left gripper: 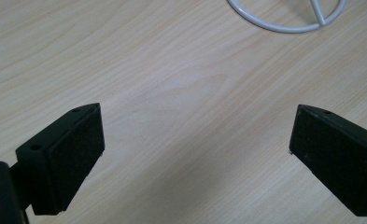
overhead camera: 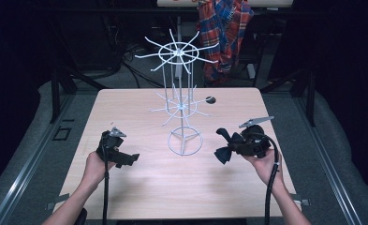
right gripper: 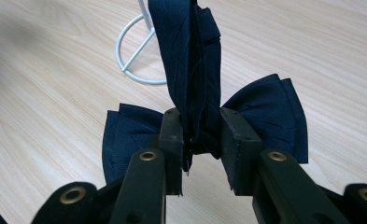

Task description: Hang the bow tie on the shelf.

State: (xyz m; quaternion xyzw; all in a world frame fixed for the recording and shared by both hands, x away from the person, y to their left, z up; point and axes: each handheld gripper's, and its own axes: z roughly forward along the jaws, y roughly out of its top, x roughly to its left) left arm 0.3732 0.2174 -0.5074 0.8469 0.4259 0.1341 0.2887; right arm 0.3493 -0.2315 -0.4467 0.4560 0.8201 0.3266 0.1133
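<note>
- While resting bare and pale under everything, table: wood-grain top, carrying the rack at its middle, with both hands in from the near edge.
- Standing upright at the table's centre, white wire rack: ring base on the wood, thin post, two tiers of radiating prongs, the upper tier wider. Nothing hung on any prong visible from above.
- Right gripper: held near the table to the right of the rack base, pointing left toward it. Jaws closed as far as the cloth allows, pinching the middle of the bow tie.
- Left gripper: held to the left of the rack base, aimed toward it. Jaws spread wide over bare wood with nothing between them, as the left gripper view shows.
- Dark navy bow tie: clamped at its knot, just off the table, right of the rack base. Long axis wing to wing, lying across the jaws, so roughly crosswise to the gripper's reach; strap rising away ahead of the jaws toward the rack.
- Step in hand, by judgement: carrying the picked-up bow tie toward the rack, hanging not yet done.
- Next move, likely: lifting to prong height and getting the strap's loop over a prong tip; probably calling for the free left gripper to open or steady the strap.
</note>
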